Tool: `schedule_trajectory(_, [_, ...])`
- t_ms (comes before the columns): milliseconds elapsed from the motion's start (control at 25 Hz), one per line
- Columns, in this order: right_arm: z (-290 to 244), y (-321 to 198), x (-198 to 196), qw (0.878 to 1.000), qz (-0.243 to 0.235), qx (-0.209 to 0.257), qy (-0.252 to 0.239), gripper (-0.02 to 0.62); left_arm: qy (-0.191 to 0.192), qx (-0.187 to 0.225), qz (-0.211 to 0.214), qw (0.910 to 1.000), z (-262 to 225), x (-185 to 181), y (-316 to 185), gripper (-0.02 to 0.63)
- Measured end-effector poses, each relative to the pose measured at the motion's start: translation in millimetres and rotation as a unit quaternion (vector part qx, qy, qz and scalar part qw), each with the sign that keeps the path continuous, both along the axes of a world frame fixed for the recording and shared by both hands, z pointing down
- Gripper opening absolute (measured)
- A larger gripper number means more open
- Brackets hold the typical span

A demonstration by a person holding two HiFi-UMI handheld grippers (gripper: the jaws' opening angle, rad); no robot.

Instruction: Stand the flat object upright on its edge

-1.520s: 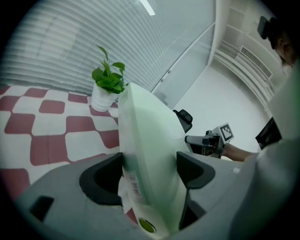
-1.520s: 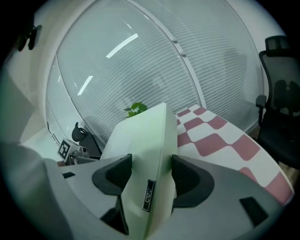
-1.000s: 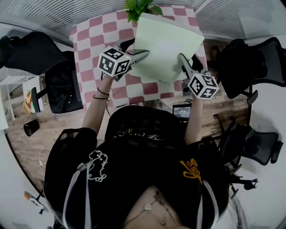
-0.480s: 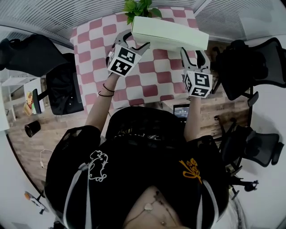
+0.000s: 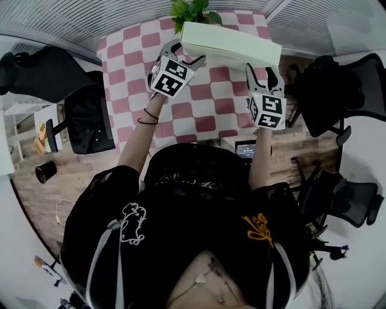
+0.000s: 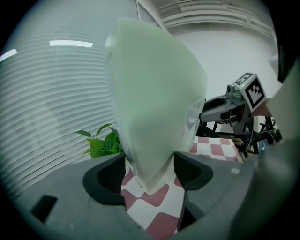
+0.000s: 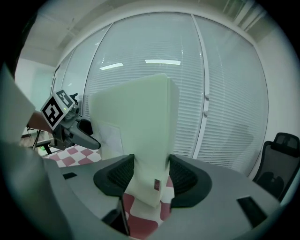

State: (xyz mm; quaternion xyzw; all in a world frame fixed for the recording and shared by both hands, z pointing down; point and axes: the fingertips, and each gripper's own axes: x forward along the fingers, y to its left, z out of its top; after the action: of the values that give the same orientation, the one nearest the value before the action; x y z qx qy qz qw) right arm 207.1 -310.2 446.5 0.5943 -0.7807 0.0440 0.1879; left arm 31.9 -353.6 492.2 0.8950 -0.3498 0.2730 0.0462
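Note:
The flat object is a pale green box (image 5: 229, 45). It stands on edge above the pink-and-white checked table (image 5: 199, 114), and in the head view only its narrow top side shows. My left gripper (image 5: 192, 59) is shut on its left end, where a lower corner of the box (image 6: 154, 108) sits between the pads. My right gripper (image 5: 260, 71) is shut on its right end, clamping the box (image 7: 136, 126) across its thickness. Both pairs of jaws have just closed a little on the box. Whether the box rests on the table is hidden.
A green potted plant (image 5: 190, 9) stands at the table's far edge, just behind the box, and also shows as the plant (image 6: 105, 143) by the window blinds. Black office chairs stand left (image 5: 90, 117) and right (image 5: 341, 90) of the table.
The box has turned from showing its broad tilted face to standing on edge. Both grippers rolled with it and shifted slightly toward the far side of the table.

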Motion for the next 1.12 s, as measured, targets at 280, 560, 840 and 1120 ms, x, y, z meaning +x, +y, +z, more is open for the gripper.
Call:
schedule_trajectory(280, [3,-2,2,1.000,0.014,0.005,-0.019,0.239,0.008,0.011,0.021,0.9997,0,3,-7,0.334])
schedule_trajectory(560, [1,-9,4,0.999,0.023,0.006,-0.031,0.239,0.050,0.001,-0.013,0.9987,-10,-11,-1,0.334])
schedule_trajectory(840, [2,-10,4,0.999,0.028,0.006,-0.042,0.239,0.081,-0.064,-0.023,0.9944,23,-35,39,0.333])
schedule_trajectory(1120, [10,-1,3,0.996,0.038,-0.009,-0.079,0.239,0.117,-0.123,-0.039,0.9847,48,-49,84,0.333])
